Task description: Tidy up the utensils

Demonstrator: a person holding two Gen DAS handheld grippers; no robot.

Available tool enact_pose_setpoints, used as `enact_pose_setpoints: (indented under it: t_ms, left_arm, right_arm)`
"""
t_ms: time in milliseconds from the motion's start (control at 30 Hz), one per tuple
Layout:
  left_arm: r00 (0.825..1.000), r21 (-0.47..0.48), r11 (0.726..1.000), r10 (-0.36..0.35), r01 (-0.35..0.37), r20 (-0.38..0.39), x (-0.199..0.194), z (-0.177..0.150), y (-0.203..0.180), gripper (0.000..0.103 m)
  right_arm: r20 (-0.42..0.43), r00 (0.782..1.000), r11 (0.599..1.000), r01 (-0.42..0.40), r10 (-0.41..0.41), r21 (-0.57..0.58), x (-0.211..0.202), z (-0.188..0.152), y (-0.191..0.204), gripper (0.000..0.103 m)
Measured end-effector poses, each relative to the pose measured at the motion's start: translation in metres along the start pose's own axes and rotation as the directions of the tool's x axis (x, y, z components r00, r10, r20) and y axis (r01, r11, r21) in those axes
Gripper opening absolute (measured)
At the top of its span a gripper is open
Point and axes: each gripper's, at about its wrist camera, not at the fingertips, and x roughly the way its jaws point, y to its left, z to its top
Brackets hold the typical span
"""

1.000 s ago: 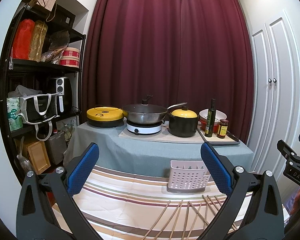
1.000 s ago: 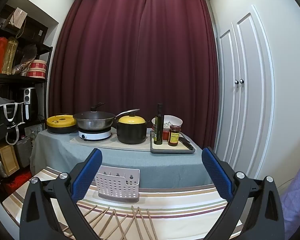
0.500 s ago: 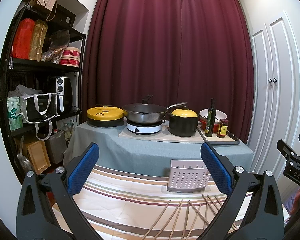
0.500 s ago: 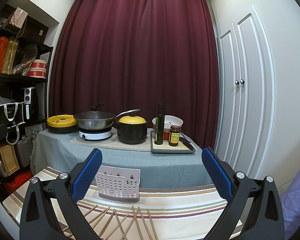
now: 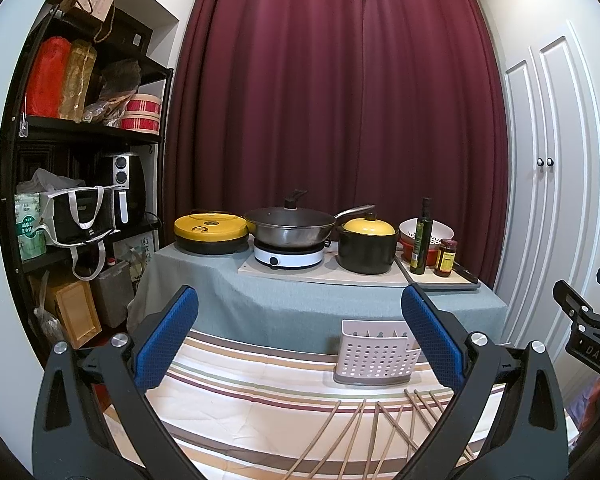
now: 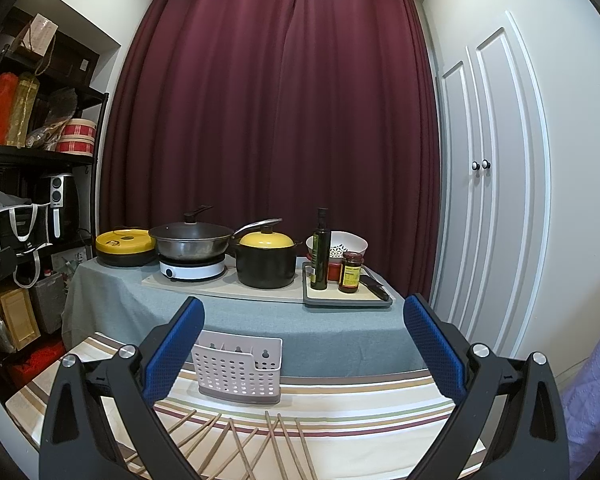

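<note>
Several wooden chopsticks (image 5: 380, 436) (image 6: 260, 440) lie scattered on the striped tablecloth near its front. Behind them stands a white perforated utensil holder (image 5: 376, 354) (image 6: 238, 368), upright, with its compartments showing no utensils. My left gripper (image 5: 300, 320) hangs open above the cloth, to the left of the holder, with nothing between its blue pads. My right gripper (image 6: 304, 328) is also open and holds nothing; it hovers above the chopsticks, with the holder just behind its left finger (image 6: 172, 352). Part of the right gripper shows at the right edge of the left wrist view.
A grey-clothed table (image 6: 260, 320) behind holds a yellow-lidded pan (image 5: 210, 230), a wok on a hob (image 5: 290, 232), a black pot (image 5: 366, 246), and a tray with an oil bottle (image 6: 320, 252) and jar. Black shelving (image 5: 80, 200) stands left, white cupboard doors (image 6: 492, 200) right.
</note>
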Motion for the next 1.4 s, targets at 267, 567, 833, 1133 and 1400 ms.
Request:
enact_pose_setpoints:
  t_ms: [267,567,833,1133,1400]
  left_arm:
    - [1.0,-0.001,1.0,0.002,-0.002,0.0,0.0,0.001,0.001,0.099]
    - [1.0,0.002,1.0,-0.003,0.003,-0.007,0.005,0.0,-0.002,0.099]
    - [0.999,0.005,1.0,-0.012,0.012,-0.045,0.022,-0.016,-0.002,0.099]
    - [0.988,0.053,0.998,-0.031,0.039,-0.15,0.069,-0.076,-0.005,0.099]
    - [0.971,0.049,0.998,-0.033,0.046,-0.238,0.108,-0.145,0.004,0.099]
  right_arm:
    - [0.0,1.0,1.0,0.0,0.0,0.0,0.0,-0.001,0.0,0.097]
    - [-0.002,1.0,1.0,-0.001,0.001,-0.002,-0.001,0.0,0.003,0.097]
    - [-0.036,0.999,1.0,-0.021,0.02,-0.021,0.005,-0.008,0.011,0.097]
    - [-0.149,0.985,0.995,-0.095,0.089,-0.035,0.044,-0.07,0.008,0.097]
    - [-0.236,0.958,0.985,-0.171,0.164,-0.006,0.06,-0.163,0.01,0.097]
